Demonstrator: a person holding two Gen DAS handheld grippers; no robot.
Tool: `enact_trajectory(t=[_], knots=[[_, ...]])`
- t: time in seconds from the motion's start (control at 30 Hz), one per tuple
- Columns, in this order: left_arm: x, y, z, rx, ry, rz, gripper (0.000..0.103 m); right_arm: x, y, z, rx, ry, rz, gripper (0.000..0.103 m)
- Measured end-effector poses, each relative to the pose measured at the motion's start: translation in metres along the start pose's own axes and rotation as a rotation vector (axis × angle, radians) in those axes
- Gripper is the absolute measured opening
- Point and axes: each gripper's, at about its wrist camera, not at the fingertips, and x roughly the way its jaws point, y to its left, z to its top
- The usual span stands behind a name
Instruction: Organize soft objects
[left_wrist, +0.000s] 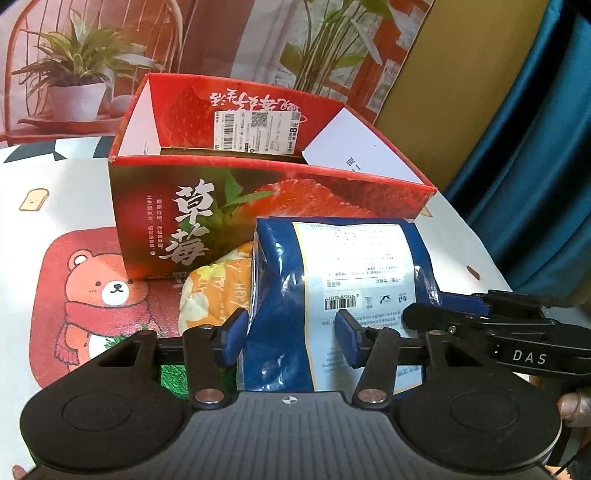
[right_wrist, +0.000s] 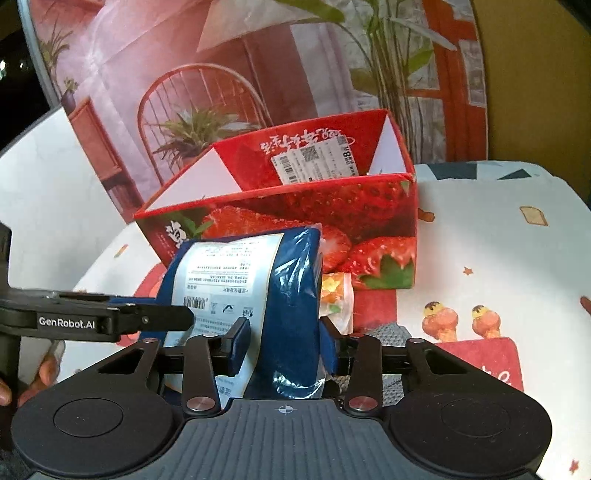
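- A blue snack bag (left_wrist: 332, 291) with a white printed back label sits on the bench (left_wrist: 66, 206), just in front of an open strawberry-printed box (left_wrist: 258, 192).
- The left hand-held gripper (left_wrist: 291, 332) reaches around the near end of the bag; its left pad presses the bag's left edge and its right pad lies against the white label, so it is clamped on the bag.
- The right hand-held gripper (right_wrist: 284, 343) has the bag's right blue side (right_wrist: 288, 295) between its blue pads, both pads touching the film; it too is clamped on the bag.
- Each gripper shows in the other's camera: the right one comes in from the right edge of the left wrist view, and the left one from the left edge of the right wrist view.
- A yellow-and-orange soft packet (left_wrist: 218, 291) lies behind and to the left of the bag in the left view, touching it and close against the box front.
- The box stands open-topped, with a white barcode sticker (left_wrist: 255, 131) on its inner back wall.
- The bench wears a cartoon cloth with a bear in a red scarf (left_wrist: 107, 291) and ice cream cones (right_wrist: 458, 321).
- A fingertip (left_wrist: 574, 410) shows at the right edge of the left view.
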Motion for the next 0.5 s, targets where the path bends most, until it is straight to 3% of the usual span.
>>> enact_trajectory(t=[0.13, 0.2, 0.5], knots=[[-0.003, -0.002, 0.0, -0.001, 0.0, 0.006, 0.041, 0.005, 0.003, 0.004, -0.024, 0.016, 0.007, 0.028], [-0.009, -0.003, 0.002, 0.001, -0.012, 0.01, 0.04, 0.002, 0.007, 0.006, -0.051, 0.008, 0.013, 0.021], [-0.055, -0.006, 0.035, 0.03, -0.174, -0.015, 0.039, -0.021, 0.018, 0.047, -0.135, -0.081, 0.083, 0.018]])
